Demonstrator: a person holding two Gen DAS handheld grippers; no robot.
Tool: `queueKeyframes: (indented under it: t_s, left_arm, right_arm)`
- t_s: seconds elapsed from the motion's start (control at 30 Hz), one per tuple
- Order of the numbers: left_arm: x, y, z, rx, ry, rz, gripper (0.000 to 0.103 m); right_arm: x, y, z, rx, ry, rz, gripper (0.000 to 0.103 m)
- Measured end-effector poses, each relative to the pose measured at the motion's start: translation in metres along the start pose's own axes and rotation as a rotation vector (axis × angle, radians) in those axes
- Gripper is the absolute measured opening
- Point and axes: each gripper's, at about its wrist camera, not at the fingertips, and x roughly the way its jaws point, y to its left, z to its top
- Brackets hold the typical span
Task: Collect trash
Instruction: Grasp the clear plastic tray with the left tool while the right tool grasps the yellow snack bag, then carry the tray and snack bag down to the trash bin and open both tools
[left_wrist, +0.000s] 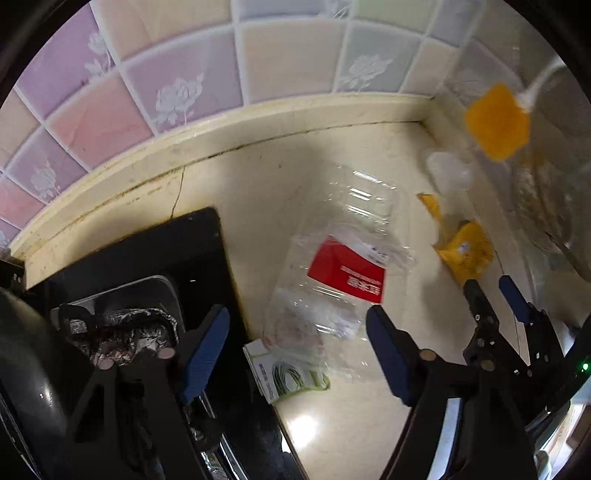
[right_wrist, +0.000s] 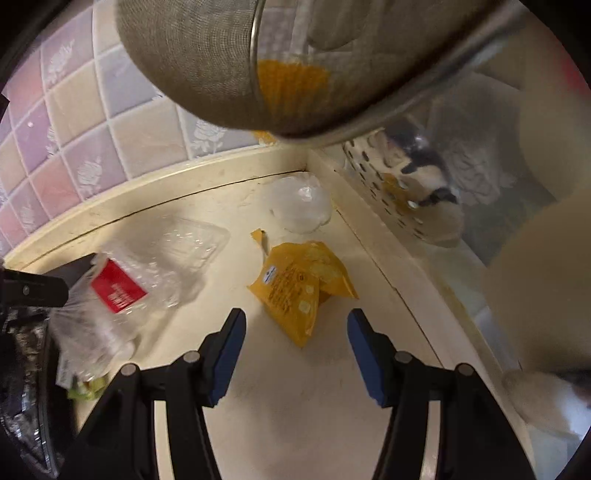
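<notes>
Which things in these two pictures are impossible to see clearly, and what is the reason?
- White printing on the red label inside the clear plastic bag: motion blur, left wrist view.
- Green-and-white carton: partly covered by that bag.
- Contents of the white perforated basket: behind hazy plastic, right wrist view.
- Small text on the crumpled yellow wrapper: too small.

- I see a wall of pastel pink, lilac and cream square tiles (left_wrist: 177, 92) with white rose prints behind the cream stone desk (left_wrist: 343, 413).
- A cracked cream ledge (left_wrist: 155, 173) edges it.
- A black glass stove top (left_wrist: 155, 251) sits at left.
- A light glare (left_wrist: 303, 424) shines on the desk.
</notes>
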Motion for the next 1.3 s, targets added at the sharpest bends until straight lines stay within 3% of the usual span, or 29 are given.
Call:
queueKeyframes:
  t_s: [0.37,0.73,0.77,0.8,0.83,1.07,1.3]
  left_arm:
    - [0.038,0.012,0.019,-0.069,0.119,-0.102,0.073]
    - [0.064,0.008,0.018,-0.12,0.184,-0.104,0.073]
    - [0.066,0.007,0.017,-0.126,0.185,-0.108,0.068]
    - [0.066,0.008,0.016,-0.134,0.187,-0.121,0.064]
    - [0.067,0.009,0.016,-0.147,0.191,-0.143,0.054]
    - [0.058,0.016,0.008,-0.214,0.152,-0.198,0.018]
    - [0.034,0.009,-0.006,-0.199,0.087,-0.189,0.009]
  right_arm:
    - [0.028,0.003,0.013,-0.022,0.019,-0.067,0.057]
    - [0.054,0.006,0.018,-0.044,0.067,-0.046,0.055]
    - [0.055,0.006,0.018,-0.04,0.067,-0.041,0.051]
    - [0.058,0.006,0.019,-0.038,0.062,-0.032,0.04]
    - [0.058,0.006,0.019,-0.037,0.06,-0.026,0.037]
    - [0.049,0.011,0.011,-0.071,0.046,-0.051,0.017]
    - [0.019,0.01,-0.001,-0.063,0.026,0.009,0.009]
